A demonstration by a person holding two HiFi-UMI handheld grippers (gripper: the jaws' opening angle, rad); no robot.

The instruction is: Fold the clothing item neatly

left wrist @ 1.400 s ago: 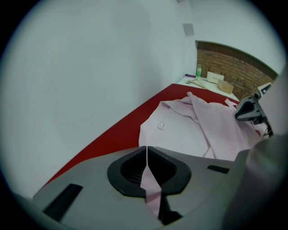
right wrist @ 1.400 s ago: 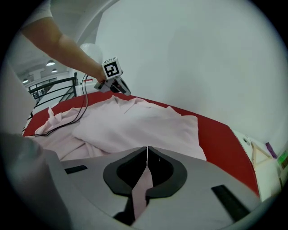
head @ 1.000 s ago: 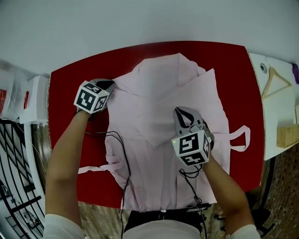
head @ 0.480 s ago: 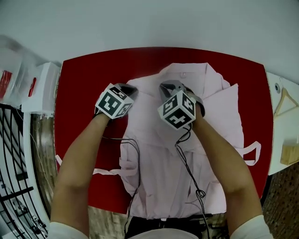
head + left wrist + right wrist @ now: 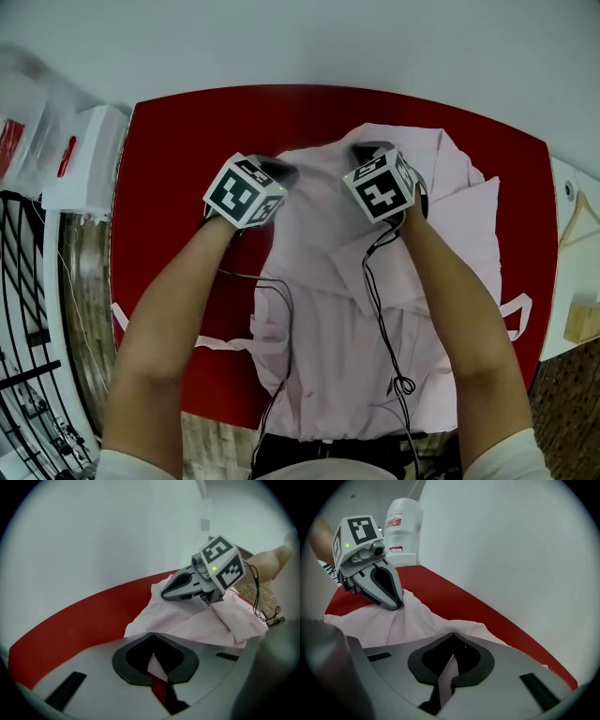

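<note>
Pink garment [image 5: 347,319] lies spread down the middle of the red table [image 5: 178,150], its near hem hanging over the edge closest to the person, and all the action is up at the far end. The left gripper [image 5: 281,172] is at the cloth's far left edge, angled down, and its own view shows the jaws pressed together with a sliver of pink fabric pinched between them, red tabletop just underneath. The right gripper [image 5: 367,150] is close beside it but not touching, at the top of the garment where the cloth bunches toward the collar. Its jaws are clamped together too, with a fold of pink cloth caught between them. Fabric rises in a small peak to each pair of tips. One tie strap [image 5: 517,309] loops out on the right side of the table. Cables [image 5: 386,319] trail from the grippers down across the pink cloth toward the person. Off the table, a white box [image 5: 89,164] sits to the left and a wooden hanger [image 5: 583,214] to the right.
</note>
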